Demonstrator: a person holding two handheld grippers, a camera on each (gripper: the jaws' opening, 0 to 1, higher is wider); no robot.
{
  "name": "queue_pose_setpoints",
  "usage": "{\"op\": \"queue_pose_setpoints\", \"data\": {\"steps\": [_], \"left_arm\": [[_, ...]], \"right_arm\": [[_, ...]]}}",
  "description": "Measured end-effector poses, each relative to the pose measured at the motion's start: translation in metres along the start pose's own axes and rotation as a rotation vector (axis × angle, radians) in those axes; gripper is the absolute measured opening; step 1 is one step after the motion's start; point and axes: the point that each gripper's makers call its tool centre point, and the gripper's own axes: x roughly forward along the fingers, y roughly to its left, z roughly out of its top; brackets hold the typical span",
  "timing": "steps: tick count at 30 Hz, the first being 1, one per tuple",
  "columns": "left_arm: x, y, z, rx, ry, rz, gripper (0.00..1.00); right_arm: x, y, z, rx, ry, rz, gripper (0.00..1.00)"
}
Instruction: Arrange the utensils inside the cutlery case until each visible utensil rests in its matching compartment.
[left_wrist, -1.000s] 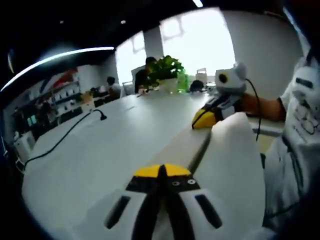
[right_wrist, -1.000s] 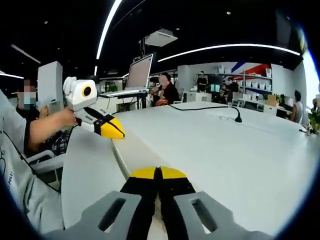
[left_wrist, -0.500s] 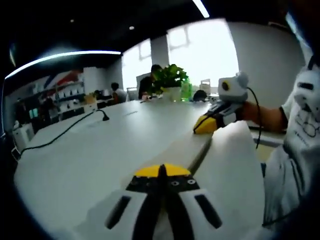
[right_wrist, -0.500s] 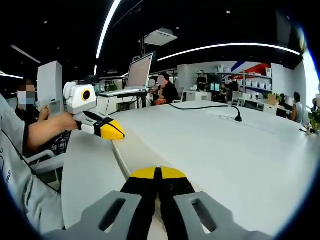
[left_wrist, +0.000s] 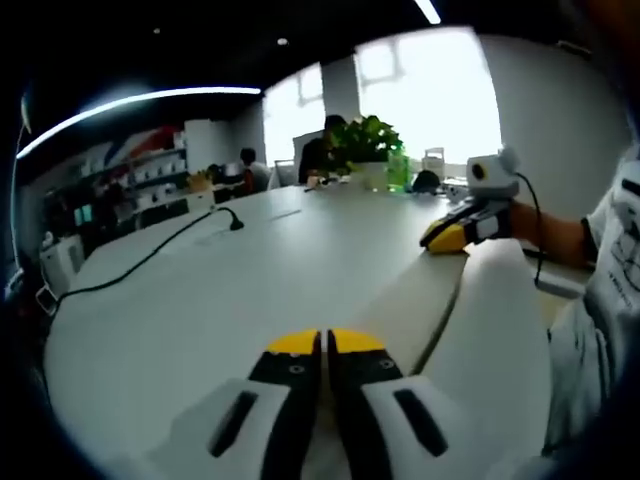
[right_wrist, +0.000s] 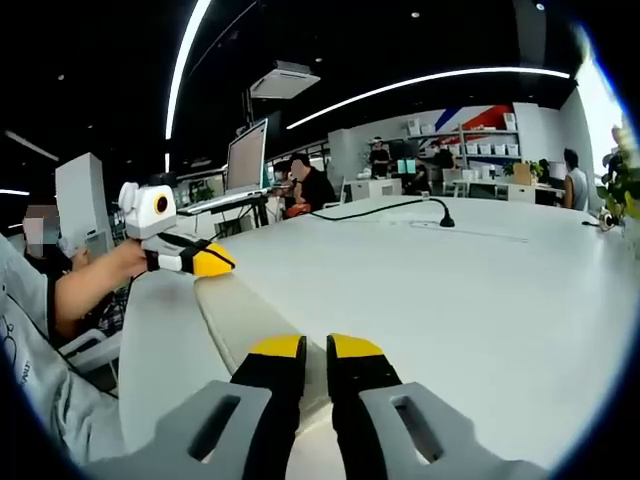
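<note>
Fingers: I am holding the left gripper (left_wrist: 322, 345) clenched on nothing, the right gripper (right_wrist: 315, 352) slightly parted. No cutlery case or utensils showing on the white table (left_wrist: 260, 270); I am judging arranging unstarted.
</note>
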Motion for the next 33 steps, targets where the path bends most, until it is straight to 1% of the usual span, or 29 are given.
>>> {"op": "queue_pose_setpoints", "data": {"steps": [1, 2, 3, 4, 5, 7, 8, 9, 10, 12, 13, 16, 18, 19, 20, 21, 22, 23, 24, 25, 26, 28, 30, 31, 32, 33], "left_arm": [[0.001, 0.000, -0.002, 0.046, 0.009, -0.005, 0.01], [0.000, -0.003, 0.000, 0.043, -0.003, -0.014, 0.00], [-0.001, -0.007, 0.000, 0.067, 0.002, -0.035, 0.00], [0.000, -0.004, 0.000, 0.112, 0.017, -0.019, 0.00], [0.000, -0.004, 0.000, 0.144, 0.024, -0.013, 0.00], [0.001, -0.005, 0.000, 0.130, 0.024, -0.014, 0.00], [0.001, -0.005, 0.000, 0.068, 0.013, -0.026, 0.00], [0.001, -0.005, -0.001, 0.023, 0.004, -0.032, 0.00], [0.000, -0.004, 0.000, 0.005, -0.027, -0.048, 0.00], [-0.001, -0.005, -0.002, 0.025, -0.042, -0.045, 0.00], [-0.001, -0.005, -0.001, 0.011, -0.045, -0.038, 0.00], [-0.001, -0.005, -0.001, 0.011, -0.045, -0.035, 0.00], [-0.001, -0.005, 0.000, -0.005, -0.054, -0.039, 0.00], [-0.001, -0.005, 0.000, -0.011, -0.051, -0.044, 0.00], [-0.001, -0.007, 0.000, -0.039, -0.034, -0.053, 0.00], [0.000, -0.007, 0.000, -0.052, -0.018, -0.056, 0.00], [0.000, -0.007, 0.001, -0.036, -0.009, -0.062, 0.00], [0.001, -0.006, 0.001, -0.026, -0.006, -0.056, 0.00], [0.001, -0.004, 0.002, -0.025, -0.016, -0.045, 0.01], [-0.001, -0.004, 0.005, -0.026, -0.029, -0.042, 0.03], [-0.003, -0.004, 0.007, -0.030, -0.038, -0.041, 0.03], [-0.009, -0.002, 0.014, -0.013, -0.069, -0.020, 0.05], [-0.016, -0.002, 0.022, 0.012, -0.101, -0.018, 0.09], [-0.020, -0.003, 0.027, 0.030, -0.119, -0.024, 0.11], [-0.023, -0.003, 0.032, 0.053, -0.132, -0.030, 0.16], [-0.027, -0.004, 0.033, 0.074, -0.126, -0.036, 0.20]], "right_arm": [[0.000, -0.001, -0.001, -0.022, 0.005, -0.012, 0.04], [0.000, -0.002, -0.001, -0.058, 0.008, -0.017, 0.02], [0.000, -0.003, -0.001, -0.082, 0.010, -0.022, 0.00], [0.000, -0.003, -0.001, -0.101, 0.010, -0.026, 0.00], [0.000, -0.002, -0.002, -0.091, 0.009, -0.024, 0.00], [0.000, -0.002, -0.001, -0.108, 0.004, -0.017, 0.00], [0.000, -0.001, -0.002, -0.109, 0.003, -0.013, 0.00], [0.000, -0.001, -0.002, -0.115, 0.000, -0.004, 0.00], [0.000, -0.001, -0.002, -0.116, 0.000, -0.002, 0.00], [0.000, 0.000, -0.003, -0.118, -0.005, -0.001, 0.00], [-0.001, 0.000, -0.003, -0.122, -0.011, -0.001, 0.00], [-0.001, 0.000, -0.002, -0.122, -0.029, 0.001, 0.00], [0.000, 0.000, -0.001, -0.121, -0.023, 0.000, 0.00], [0.001, 0.000, 0.000, -0.120, -0.010, -0.001, 0.00], [0.001, 0.000, -0.001, -0.119, 0.001, 0.007, 0.00], [0.001, 0.001, -0.001, -0.127, 0.007, 0.032, 0.00], [0.001, 0.001, -0.001, -0.130, 0.012, 0.039, 0.00], [0.000, -0.004, -0.002, -0.092, 0.028, 0.006, 0.06], [-0.001, -0.006, 0.000, -0.085, 0.024, 0.000, 0.12], [-0.003, -0.003, 0.006, -0.084, -0.007, 0.009, 0.14], [-0.005, 0.000, 0.015, -0.078, -0.055, 0.020, 0.14], [-0.012, 0.005, 0.021, -0.081, -0.077, 0.034, 0.16], [-0.017, 0.012, 0.029, -0.111, -0.107, 0.064, 0.23], [-0.019, 0.015, 0.030, -0.129, -0.106, 0.087, 0.30], [-0.021, 0.018, 0.029, -0.137, -0.091, 0.119, 0.36], [-0.022, 0.020, 0.028, -0.134, -0.076, 0.136, 0.43]]}}
